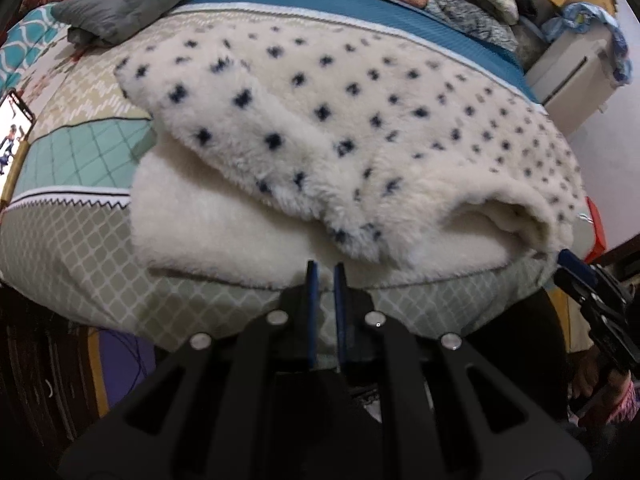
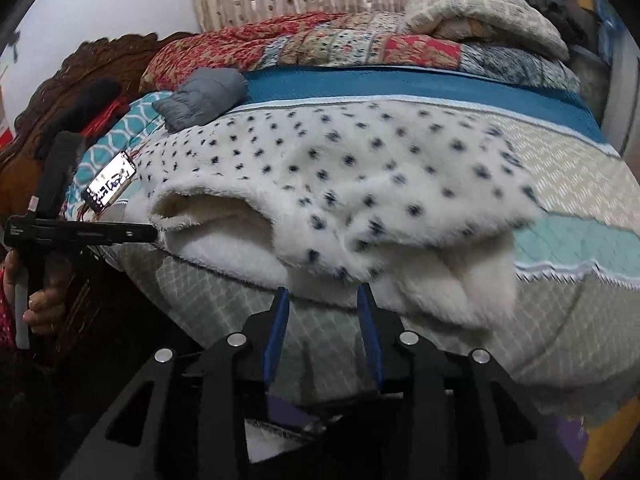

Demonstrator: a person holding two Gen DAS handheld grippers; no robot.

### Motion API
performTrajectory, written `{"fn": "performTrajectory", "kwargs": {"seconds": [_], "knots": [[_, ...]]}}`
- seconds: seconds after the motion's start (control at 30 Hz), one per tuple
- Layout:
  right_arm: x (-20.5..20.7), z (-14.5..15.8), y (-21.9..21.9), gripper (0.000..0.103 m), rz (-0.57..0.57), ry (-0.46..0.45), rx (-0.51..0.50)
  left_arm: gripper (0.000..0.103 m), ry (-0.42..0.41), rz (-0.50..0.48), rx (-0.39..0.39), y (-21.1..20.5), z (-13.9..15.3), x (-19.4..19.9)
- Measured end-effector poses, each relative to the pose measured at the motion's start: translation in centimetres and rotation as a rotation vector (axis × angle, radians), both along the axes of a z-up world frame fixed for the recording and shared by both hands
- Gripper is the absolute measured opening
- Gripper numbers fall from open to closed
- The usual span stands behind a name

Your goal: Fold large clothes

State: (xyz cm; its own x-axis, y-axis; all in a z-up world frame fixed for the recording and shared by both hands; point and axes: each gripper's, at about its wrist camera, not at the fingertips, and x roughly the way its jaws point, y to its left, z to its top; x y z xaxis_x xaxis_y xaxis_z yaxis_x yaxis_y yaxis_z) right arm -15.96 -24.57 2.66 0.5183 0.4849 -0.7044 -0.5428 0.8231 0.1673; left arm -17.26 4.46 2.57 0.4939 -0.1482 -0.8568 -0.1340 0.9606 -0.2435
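Note:
A cream fleece garment with dark spots (image 1: 340, 120) (image 2: 360, 184) lies folded over on the bed, its plain white lining showing along the near edge. My left gripper (image 1: 325, 270) is shut, its blue pads nearly together at that white edge, and no cloth shows between them. From the right wrist view, the left gripper (image 2: 154, 233) touches the garment's left opening. My right gripper (image 2: 322, 294) is open, with the fleece's lower edge just past its tips and not pinched. In the left wrist view the right gripper (image 1: 568, 258) sits by the garment's right corner.
The bedsheet (image 1: 80, 248) is patterned in beige and teal. A lit phone (image 2: 110, 184) lies left of the garment, and a grey padded bundle (image 2: 204, 96) lies behind it. Stacked quilts (image 2: 360, 48) fill the far side. A carved wooden headboard (image 2: 80, 80) stands at the left.

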Motion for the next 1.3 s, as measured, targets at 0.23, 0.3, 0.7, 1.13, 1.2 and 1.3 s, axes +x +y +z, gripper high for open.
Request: {"fn": "performTrajectory", "kwargs": {"seconds": [0.23, 0.3, 0.7, 1.13, 1.2, 1.3], "knots": [[0.7, 2.2, -2.2, 0.051, -0.044, 0.014, 0.138, 0.061, -0.091, 0.141, -0.083, 6.3, 3.6, -0.9], [1.7, 3.2, -1.5, 0.051, -0.033, -0.002, 0.162, 0.07, -0.087, 0.196, -0.125, 8.8, 3.7, 0.0], [8.3, 3.3, 2.9, 0.051, -0.03, -0.027, 0.16, 0.01, 0.0, 0.245, -0.203, 9.3, 1.5, 7.1], [10.7, -4.2, -2.1, 0.051, -0.173, 0.119, 0.174, 0.009, 0.108, 0.305, -0.108, 10.0, -3.4, 3.6], [10.2, -4.0, -1.1, 0.051, -0.167, 0.073, 0.11, 0.009, 0.099, 0.303, -0.053, 8.9, -2.8, 3.7], [9.7, -2.6, -1.7, 0.051, -0.144, 0.078, 0.14, 0.009, 0.071, 0.227, 0.025, 7.1, -0.9, 3.2]]}}
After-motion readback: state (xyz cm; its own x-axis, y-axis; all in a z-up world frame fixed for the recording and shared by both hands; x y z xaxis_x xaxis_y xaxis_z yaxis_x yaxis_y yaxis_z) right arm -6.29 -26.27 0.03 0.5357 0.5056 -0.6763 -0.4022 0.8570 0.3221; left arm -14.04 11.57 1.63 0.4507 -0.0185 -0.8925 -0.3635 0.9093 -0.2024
